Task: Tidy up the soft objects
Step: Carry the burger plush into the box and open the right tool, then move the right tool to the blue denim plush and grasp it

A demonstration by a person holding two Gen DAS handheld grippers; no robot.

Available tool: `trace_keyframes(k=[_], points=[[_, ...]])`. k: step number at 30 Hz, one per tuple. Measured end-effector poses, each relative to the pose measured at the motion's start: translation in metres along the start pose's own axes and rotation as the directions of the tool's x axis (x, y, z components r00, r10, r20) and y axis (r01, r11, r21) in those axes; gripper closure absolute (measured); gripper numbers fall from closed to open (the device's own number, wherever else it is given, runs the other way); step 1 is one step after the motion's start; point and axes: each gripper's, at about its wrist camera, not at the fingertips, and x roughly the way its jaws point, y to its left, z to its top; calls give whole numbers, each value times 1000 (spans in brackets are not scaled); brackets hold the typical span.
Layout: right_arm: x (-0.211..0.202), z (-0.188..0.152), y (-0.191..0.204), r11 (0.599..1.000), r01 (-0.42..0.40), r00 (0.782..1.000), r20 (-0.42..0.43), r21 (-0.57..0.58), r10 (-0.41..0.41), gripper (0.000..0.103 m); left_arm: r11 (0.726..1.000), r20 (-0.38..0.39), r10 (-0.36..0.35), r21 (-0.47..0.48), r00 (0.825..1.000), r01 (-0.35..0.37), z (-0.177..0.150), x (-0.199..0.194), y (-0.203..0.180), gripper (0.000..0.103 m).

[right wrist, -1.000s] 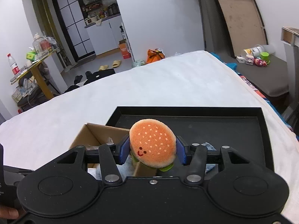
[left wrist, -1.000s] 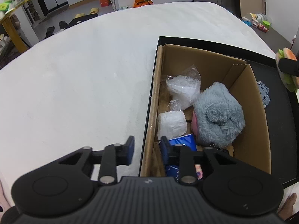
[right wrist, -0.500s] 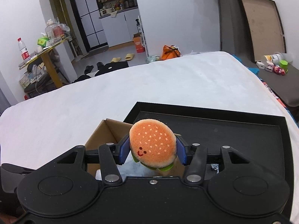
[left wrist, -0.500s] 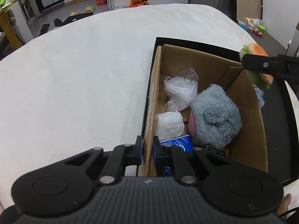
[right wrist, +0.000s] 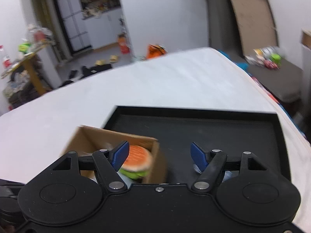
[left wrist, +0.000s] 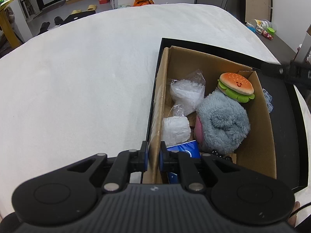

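The burger plush [left wrist: 236,87] now lies inside the cardboard box [left wrist: 266,136], propped on the grey fluffy toy [left wrist: 223,124] against the far right corner, ahead and to the right of the left gripper [left wrist: 153,156]. Half a second ago it was clamped in the right gripper [right wrist: 159,155] above the box rim; those jaws now stand spread wide and empty, with the plush [right wrist: 137,164] below and left of them in a motion-blurred view. Judged from this, the drop is done and one more soft thing is stowed. The left gripper is pressed onto the box's near left wall, one blue pad either side of the cardboard; a second ago it stood open just short of that wall. Two clear plastic bags [left wrist: 184,95] and a blue packet [left wrist: 186,149] share the box, which sits in a black tray [left wrist: 287,120] on the white bed [left wrist: 77,87]. A small patterned cloth [left wrist: 267,102] remains on the tray, right of the box.
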Motion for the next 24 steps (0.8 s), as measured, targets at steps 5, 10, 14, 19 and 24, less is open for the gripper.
trace_keyframes(k=[5, 10, 14, 19, 24], points=[[9, -6, -18, 998, 49, 997, -67, 41, -46, 35, 1000, 0, 12, 9, 1000, -12, 0, -2, -3, 93], [14, -8, -28, 997, 46, 996, -83, 66, -41, 36, 1000, 2, 20, 15, 1000, -20, 0, -4, -5, 93], [20, -8, -37, 997, 41, 994, -104, 72, -33, 36, 999, -1, 36, 12, 999, -36, 2, -4, -8, 89], [33, -9, -51, 997, 47, 989, -143, 59, -38, 38, 998, -7, 58, 11, 998, -58, 6, -3, -14, 88], [44, -10, -69, 995, 53, 984, -172, 89, -37, 46, 996, -8, 93, 11, 996, -93, 9, -2, -20, 73]])
